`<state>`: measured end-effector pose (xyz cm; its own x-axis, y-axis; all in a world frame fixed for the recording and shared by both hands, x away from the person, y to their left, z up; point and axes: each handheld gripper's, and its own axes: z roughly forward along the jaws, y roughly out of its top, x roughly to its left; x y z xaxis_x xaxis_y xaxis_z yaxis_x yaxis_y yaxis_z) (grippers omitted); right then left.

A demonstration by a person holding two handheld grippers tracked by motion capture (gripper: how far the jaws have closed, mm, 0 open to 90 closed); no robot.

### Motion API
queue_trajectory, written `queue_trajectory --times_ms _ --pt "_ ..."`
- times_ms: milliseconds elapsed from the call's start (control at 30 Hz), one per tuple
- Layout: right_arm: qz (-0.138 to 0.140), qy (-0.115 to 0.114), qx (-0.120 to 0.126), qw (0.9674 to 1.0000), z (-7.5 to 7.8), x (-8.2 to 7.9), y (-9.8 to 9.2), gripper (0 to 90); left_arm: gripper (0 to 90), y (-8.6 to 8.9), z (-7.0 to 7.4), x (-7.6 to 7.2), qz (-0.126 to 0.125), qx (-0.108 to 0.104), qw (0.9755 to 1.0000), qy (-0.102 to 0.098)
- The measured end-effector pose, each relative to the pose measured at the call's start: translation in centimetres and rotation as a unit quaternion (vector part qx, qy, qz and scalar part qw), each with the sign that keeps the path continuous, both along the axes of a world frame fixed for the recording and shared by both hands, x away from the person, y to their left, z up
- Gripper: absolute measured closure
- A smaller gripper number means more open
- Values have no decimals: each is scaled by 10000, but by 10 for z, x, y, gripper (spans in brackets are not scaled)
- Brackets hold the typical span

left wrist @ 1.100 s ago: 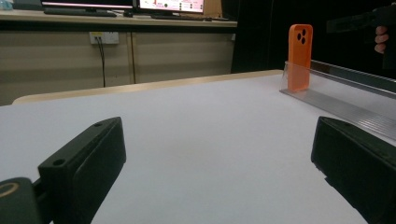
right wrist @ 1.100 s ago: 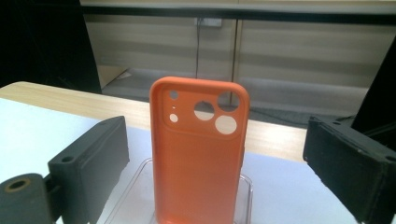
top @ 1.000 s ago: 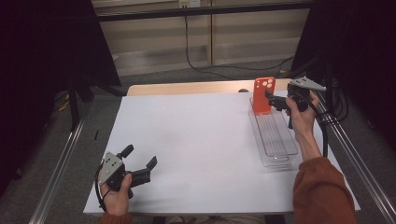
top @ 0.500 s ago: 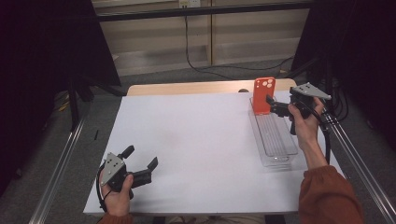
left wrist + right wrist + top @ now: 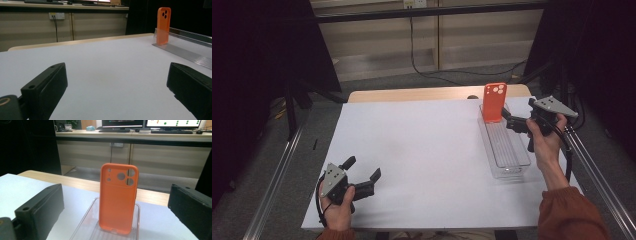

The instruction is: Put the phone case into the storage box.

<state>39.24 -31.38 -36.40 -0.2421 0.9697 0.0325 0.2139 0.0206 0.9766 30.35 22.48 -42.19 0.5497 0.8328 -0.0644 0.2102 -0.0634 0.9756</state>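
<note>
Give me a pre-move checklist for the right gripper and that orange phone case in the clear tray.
1. Orange phone case stands upright at the far end of the clear plastic tray: ok.
2. Right gripper jaws open, having just been opening, nothing pressed between them: ok.
3. Case free of the right gripper's pads, with a gap on both sides in the right gripper view: ok.
4. Left gripper open, low over the white table sheet, far from the tray: ok.
5. Whether the case leans on the tray's end wall or stands free: cannot tell.
</note>
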Motion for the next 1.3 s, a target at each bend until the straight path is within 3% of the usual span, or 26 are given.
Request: queue_trajectory --times_ms 500,1033,1300 --pt "-46 -71 -169 9998 -9 -37 -3 2 28 2 1 -1 -10 5 10000 -73" --pt "-56 -56 -71 9999 -27 -75 -8 0 20 3 2 -5 87 38 9999 -96" --pt "129 -146 3 9998 -32 -91 -5 0 20 4 1 -7 123 12 9999 -91"
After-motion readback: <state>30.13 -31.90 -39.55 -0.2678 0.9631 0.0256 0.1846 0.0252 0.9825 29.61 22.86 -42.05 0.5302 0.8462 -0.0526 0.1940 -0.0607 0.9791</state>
